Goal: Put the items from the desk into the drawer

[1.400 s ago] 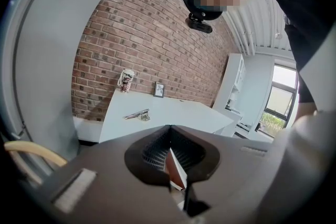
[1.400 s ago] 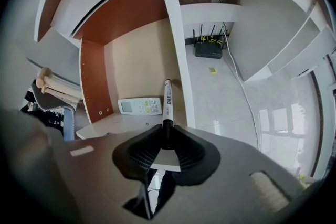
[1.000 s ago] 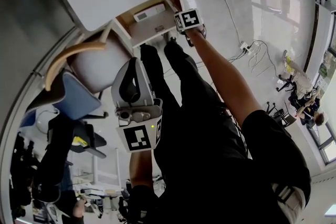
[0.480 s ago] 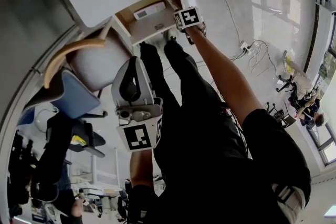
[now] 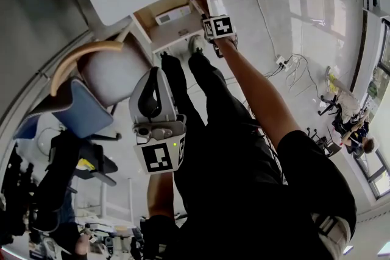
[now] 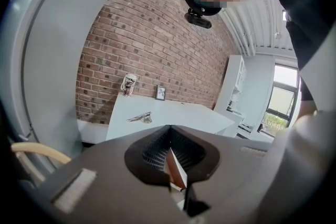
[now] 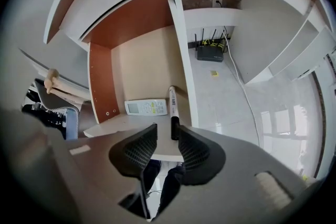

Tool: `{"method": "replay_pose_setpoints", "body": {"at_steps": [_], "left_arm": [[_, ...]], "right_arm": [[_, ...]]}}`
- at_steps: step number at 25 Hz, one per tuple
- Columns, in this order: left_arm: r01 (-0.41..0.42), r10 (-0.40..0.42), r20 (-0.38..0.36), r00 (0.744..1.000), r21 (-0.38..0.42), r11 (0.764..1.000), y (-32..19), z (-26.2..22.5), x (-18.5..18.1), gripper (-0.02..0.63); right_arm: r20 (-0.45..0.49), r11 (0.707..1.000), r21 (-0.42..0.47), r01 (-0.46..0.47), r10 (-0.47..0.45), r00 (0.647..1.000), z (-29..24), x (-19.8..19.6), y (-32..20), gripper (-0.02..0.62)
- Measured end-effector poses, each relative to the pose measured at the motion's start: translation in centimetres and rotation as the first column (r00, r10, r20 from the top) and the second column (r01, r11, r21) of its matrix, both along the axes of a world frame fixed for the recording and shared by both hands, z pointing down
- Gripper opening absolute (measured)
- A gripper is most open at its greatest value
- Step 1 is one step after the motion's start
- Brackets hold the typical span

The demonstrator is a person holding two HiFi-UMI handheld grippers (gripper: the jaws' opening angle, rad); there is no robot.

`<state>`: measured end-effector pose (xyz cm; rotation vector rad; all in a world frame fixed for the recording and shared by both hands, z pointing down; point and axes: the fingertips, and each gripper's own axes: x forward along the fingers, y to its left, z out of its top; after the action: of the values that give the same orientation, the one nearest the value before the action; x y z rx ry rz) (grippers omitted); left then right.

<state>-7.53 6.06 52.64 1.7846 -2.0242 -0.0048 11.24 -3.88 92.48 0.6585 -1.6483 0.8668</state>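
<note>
Drawer (image 7: 142, 76): near edge hidden by right gripper (image 7: 167, 135).
Marker (image 7: 172, 110): inside beside remote (image 7: 146, 107), tip between jaws.
Right jaws: just opened, off marker.
Left gripper (image 6: 169, 134): jaws together.

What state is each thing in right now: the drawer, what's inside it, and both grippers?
Drawer: open.
Remote control: lying face up in the drawer.
Marker: capped, lying in the drawer beside the remote control, free of the pads.
Right gripper: above the drawer, jaws apart and just been opening, pressing on nothing.
Left gripper: jaws together, held away from the drawer.
</note>
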Motion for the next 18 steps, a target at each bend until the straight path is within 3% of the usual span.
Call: {"method": "replay_pose_setpoints", "body": {"at_steps": [5, 9, 18], "left_arm": [[0.012, -0.012, 0.012, 1.000, 0.033, 0.999, 0.9, -2.7, 0.7, 0.017], [-0.002, 0.000, 0.033, 0.999, 0.059, 0.998, 1.4, -5.2, 1.3, 0.017], [0.004, -0.015, 0.087, 0.996, 0.129, 0.992, 1.5, -10.9, 1.1, 0.017]], "right_arm": [[0.033, 1.000, 0.020, -0.001, 0.001, 0.999, -3.0, 0.0, 0.8, 0.127], [0.086, 0.999, 0.049, -0.004, -0.001, 0.996, -6.5, -0.8, 0.8, 0.081], [0.269, 0.988, 0.152, -0.019, -0.023, 0.963, -16.8, -4.5, -1.0, 0.005]]}}
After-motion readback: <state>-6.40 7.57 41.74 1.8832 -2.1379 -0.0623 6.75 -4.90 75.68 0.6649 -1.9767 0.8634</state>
